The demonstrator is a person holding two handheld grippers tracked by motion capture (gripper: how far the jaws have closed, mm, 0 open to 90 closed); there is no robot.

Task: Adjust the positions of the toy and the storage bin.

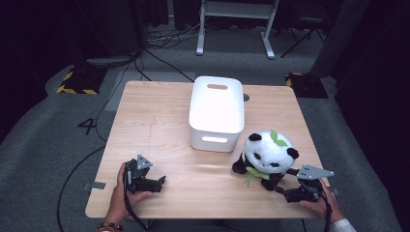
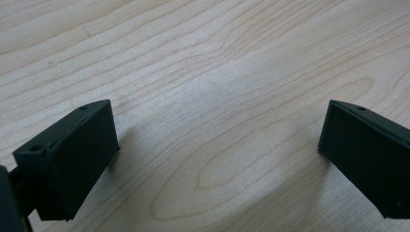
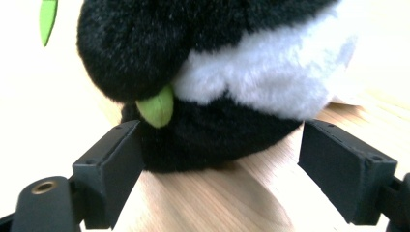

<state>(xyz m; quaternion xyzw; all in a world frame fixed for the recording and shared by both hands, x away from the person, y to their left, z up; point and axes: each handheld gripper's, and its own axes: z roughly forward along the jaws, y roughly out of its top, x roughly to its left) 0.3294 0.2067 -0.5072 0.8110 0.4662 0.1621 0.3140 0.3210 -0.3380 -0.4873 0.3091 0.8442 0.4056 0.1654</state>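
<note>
A black-and-white panda plush (image 1: pixel 268 154) with green leaves sits upright on the wooden table (image 1: pixel 154 121) at the front right. My right gripper (image 1: pixel 284 190) lies low on the table just in front of it, pointing at its base. In the right gripper view the jaws of my right gripper (image 3: pixel 221 133) stand wide on either side of the panda's black lower body (image 3: pixel 217 145); the pads reach its fur without squeezing it. My left gripper (image 1: pixel 162 182) rests at the front left, held by a hand. Its jaws (image 2: pixel 217 111) are open over bare wood.
A white plastic bin (image 1: pixel 216 130) with handle slots stands in the middle of the table, just behind and left of the panda. Beyond the table are grey floor, cables and a white desk frame (image 1: pixel 237 24).
</note>
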